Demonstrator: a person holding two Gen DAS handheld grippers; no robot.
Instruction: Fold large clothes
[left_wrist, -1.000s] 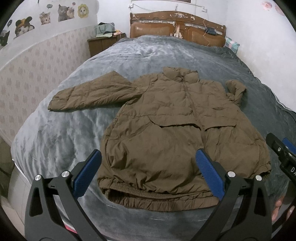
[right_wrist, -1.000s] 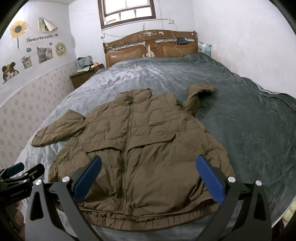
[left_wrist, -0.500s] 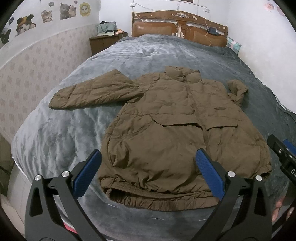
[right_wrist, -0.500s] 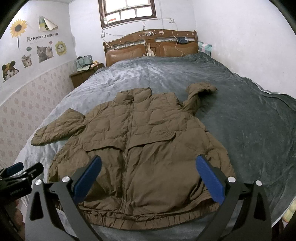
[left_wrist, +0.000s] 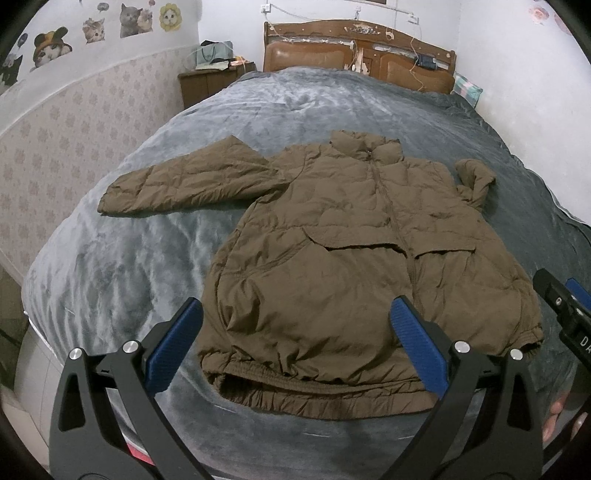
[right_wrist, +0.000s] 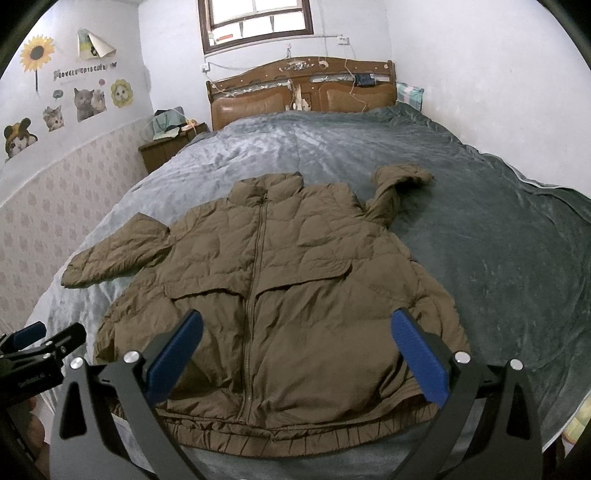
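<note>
I saw the brown jacket (right_wrist: 280, 295) lying flat on the grey blanket (right_wrist: 498, 258) of the bed, front side up and zipped, with its collar toward the wooden headboard (right_wrist: 301, 88) and its elastic hem at the near edge of the bed. One sleeve (left_wrist: 184, 181) was stretched out straight to the left side. The other sleeve (right_wrist: 399, 188) was bent and bunched up near the shoulder on the right side.

My left tool (left_wrist: 295, 341) was held above the hem at the left part of the jacket, its blue pads (left_wrist: 175, 343) wide apart and with nothing between them. My right tool (right_wrist: 297, 343) was above the hem close to the zipper, also spread wide and empty. Neither tool touched the cloth. A nightstand (right_wrist: 170, 147) stood beside the bed at the left wall, and cat stickers (right_wrist: 88, 103) were on that wall.
</note>
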